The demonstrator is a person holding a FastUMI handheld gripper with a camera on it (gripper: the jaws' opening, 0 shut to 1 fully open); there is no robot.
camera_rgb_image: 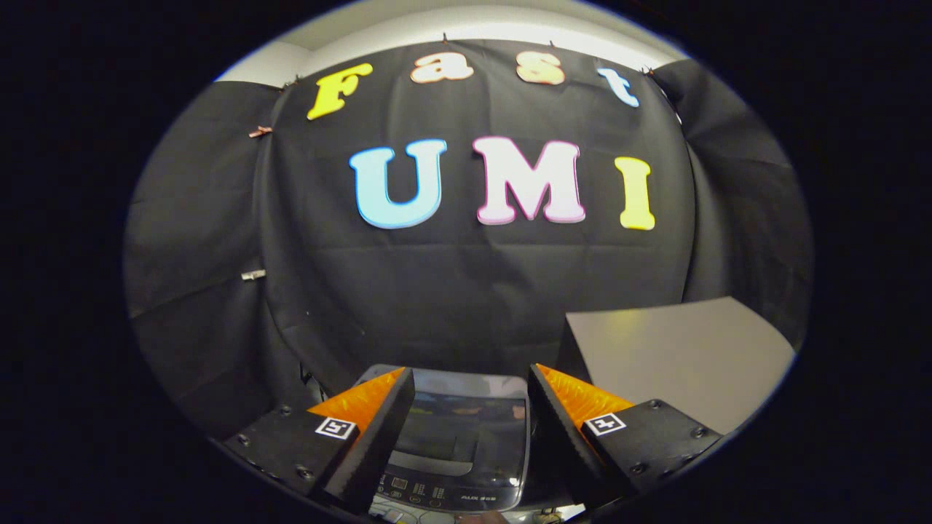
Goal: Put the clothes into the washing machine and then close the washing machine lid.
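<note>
The washing machine (455,437) stands below and ahead of my gripper (472,386), seen between the two fingers. Its dark glossy lid lies flat and closed over the tub, with the control panel (429,495) along the near edge. My gripper is open, its fingers spread wide above the lid with nothing between them. I see no clothes.
A grey table top (684,356) stands just right of the washing machine, beyond the right finger. The black cloth wall (451,291) hangs close behind both. Some small items and cables lie at the machine's near edge (408,515).
</note>
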